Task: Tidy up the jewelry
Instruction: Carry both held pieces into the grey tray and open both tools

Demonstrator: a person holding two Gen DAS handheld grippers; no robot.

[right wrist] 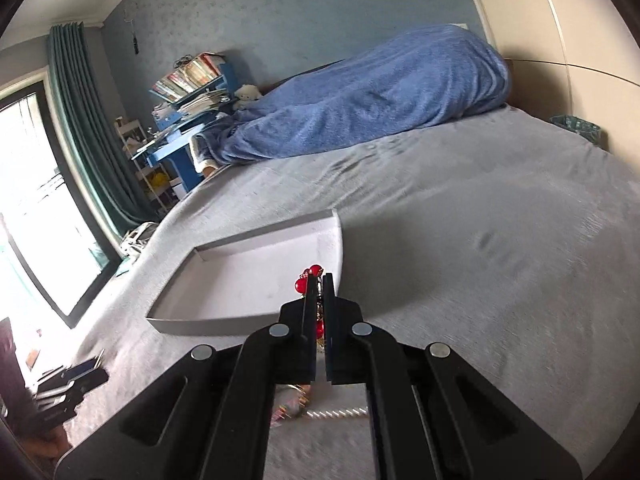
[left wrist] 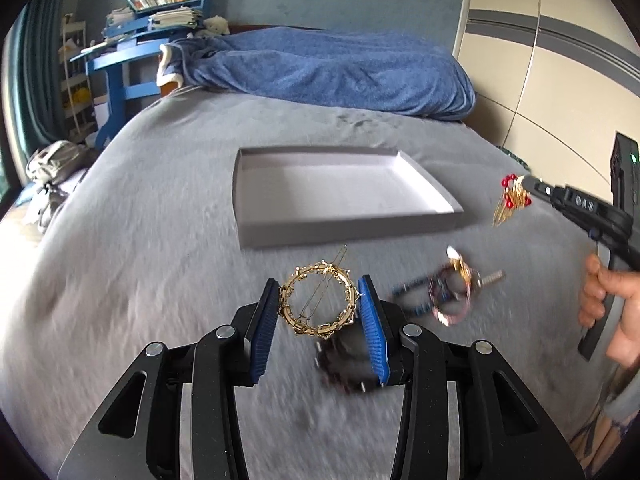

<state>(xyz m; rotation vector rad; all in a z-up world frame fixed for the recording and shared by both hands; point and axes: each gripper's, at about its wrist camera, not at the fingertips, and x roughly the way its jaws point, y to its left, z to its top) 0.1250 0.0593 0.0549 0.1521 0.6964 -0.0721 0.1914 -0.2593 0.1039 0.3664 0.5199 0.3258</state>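
My left gripper [left wrist: 318, 292] is shut on a gold ring-shaped hairpiece [left wrist: 318, 306] and holds it above the grey bed. My right gripper [right wrist: 318, 280] is shut on a gold hair ornament with red beads [right wrist: 310, 278], held near the tray's right edge; the ornament also shows in the left wrist view [left wrist: 512, 198]. A shallow grey tray [left wrist: 352, 232] lies on the bed ahead, nothing in it; it shows in the right wrist view [right wrist: 248, 322] too. Loose jewelry lies on the bed: blue and pink bracelets [left wrist: 444, 296] and a dark beaded piece [left wrist: 344, 372].
A rumpled blue blanket [left wrist: 332, 68] lies across the far end of the bed. A blue desk with books [left wrist: 140, 32] stands at the back left. A cream wardrobe [left wrist: 560, 60] is on the right. Dark objects [right wrist: 68, 388] lie at the bed's left edge.
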